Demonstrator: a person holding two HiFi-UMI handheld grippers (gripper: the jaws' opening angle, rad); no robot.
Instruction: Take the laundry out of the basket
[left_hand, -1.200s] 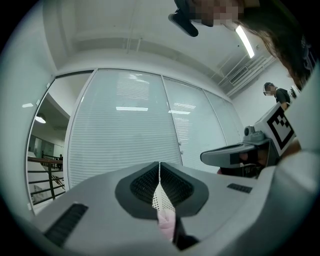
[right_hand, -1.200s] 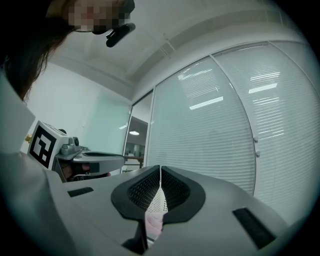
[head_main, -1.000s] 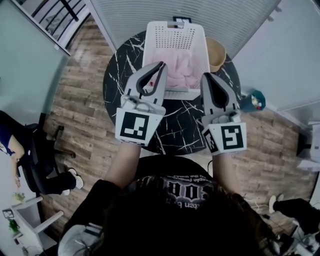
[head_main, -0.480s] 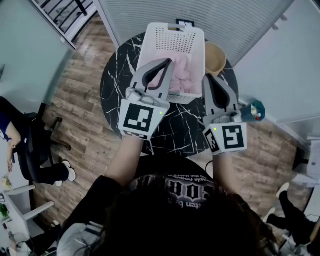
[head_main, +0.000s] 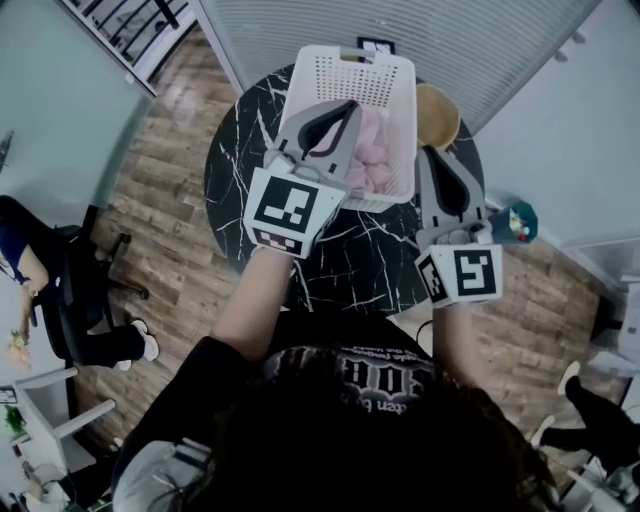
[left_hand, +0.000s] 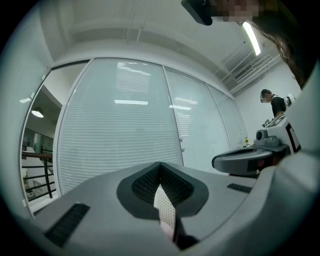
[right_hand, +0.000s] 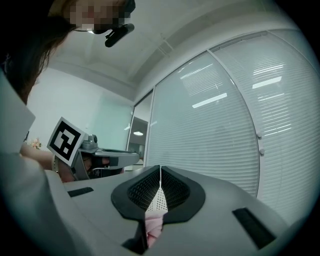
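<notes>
Table (head_main: 370, 255) beneath basket (head_main: 360, 85): head view only

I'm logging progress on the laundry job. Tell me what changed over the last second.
The left claw moved forward and now reaches over the white basket, above the pink laundry. Nothing was taken hold of or let go: both claws are shut and empty. The right claw stayed just right of the basket. The basket and laundry stayed in place on the black table.
</notes>
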